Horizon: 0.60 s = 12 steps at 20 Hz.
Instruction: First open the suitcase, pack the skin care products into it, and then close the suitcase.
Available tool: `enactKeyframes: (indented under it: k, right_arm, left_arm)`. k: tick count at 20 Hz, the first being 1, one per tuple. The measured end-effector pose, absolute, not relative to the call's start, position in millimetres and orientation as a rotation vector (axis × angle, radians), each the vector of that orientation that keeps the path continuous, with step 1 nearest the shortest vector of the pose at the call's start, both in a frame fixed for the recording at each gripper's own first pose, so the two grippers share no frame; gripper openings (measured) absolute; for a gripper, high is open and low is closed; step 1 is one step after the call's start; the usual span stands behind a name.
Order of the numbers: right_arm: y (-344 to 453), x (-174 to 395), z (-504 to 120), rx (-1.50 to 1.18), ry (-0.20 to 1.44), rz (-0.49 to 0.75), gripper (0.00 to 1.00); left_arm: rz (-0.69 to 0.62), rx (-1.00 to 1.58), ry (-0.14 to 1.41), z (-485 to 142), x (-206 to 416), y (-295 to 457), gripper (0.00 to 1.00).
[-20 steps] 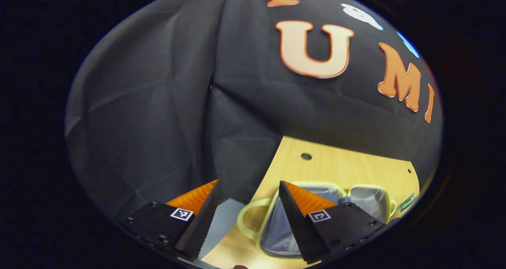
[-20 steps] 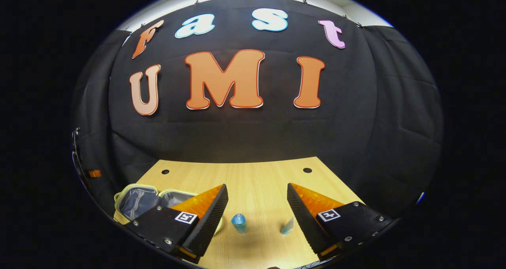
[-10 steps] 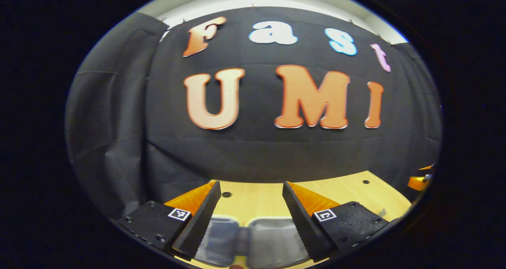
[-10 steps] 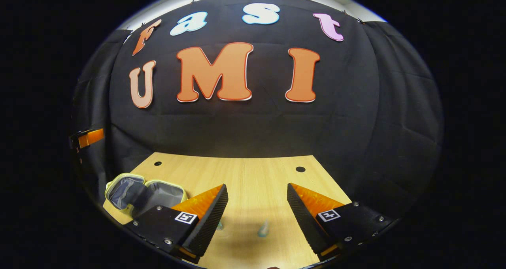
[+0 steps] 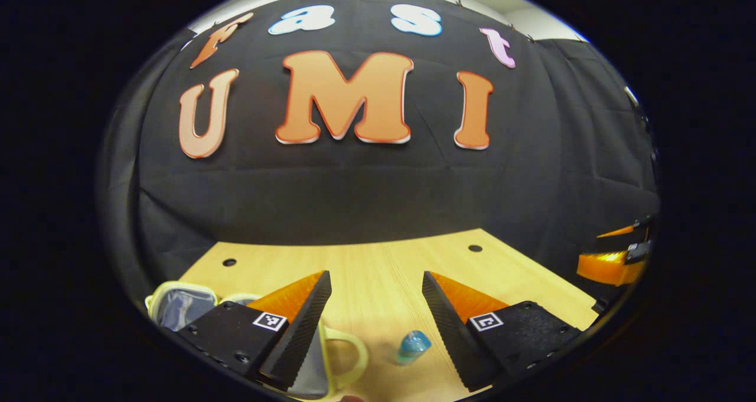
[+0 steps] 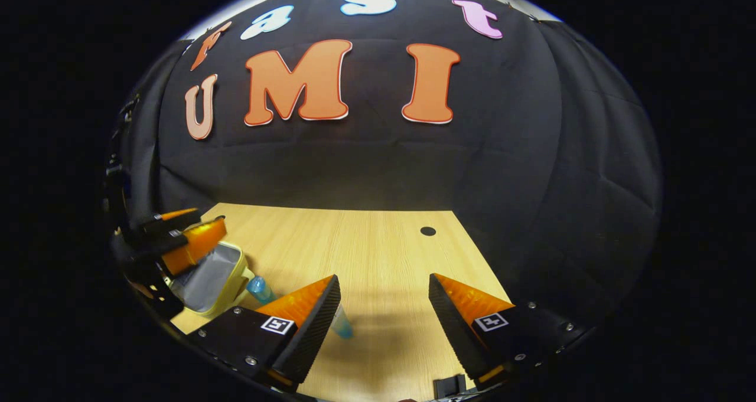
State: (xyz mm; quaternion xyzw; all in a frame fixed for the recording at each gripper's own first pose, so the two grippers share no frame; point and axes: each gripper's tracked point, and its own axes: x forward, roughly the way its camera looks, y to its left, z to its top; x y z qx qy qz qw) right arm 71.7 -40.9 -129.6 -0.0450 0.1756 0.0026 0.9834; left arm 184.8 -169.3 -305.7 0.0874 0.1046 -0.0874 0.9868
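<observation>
Jaws of both the left gripper and right gripper stand spread, holding nothing. On the bench the suitcase lies open, a blue bottle near it.

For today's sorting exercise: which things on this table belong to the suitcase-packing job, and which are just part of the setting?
Belongs to the job:
- open suitcase
- blue-capped bottle
- second small bluish bottle
- left gripper, open
- right gripper, open

Just setting:
- wooden table
- small black object at the table's near edge

Wooden table; black booth wall
</observation>
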Motion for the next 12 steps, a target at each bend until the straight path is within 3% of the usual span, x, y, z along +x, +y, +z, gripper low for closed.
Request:
enactKeyframes:
  k: [8,12]
  right_arm:
    - [-81,79,-161,-0.108,0.425,0.0,0.95]
    - [-80,80,-177,-0.107,0.458,0.006,0.95]
  left_arm:
    - [-0.094,0.216,0.398,-431,198,-171,0.96]
    - [-0.069,0.228,0.45,-461,203,-168,0.97]
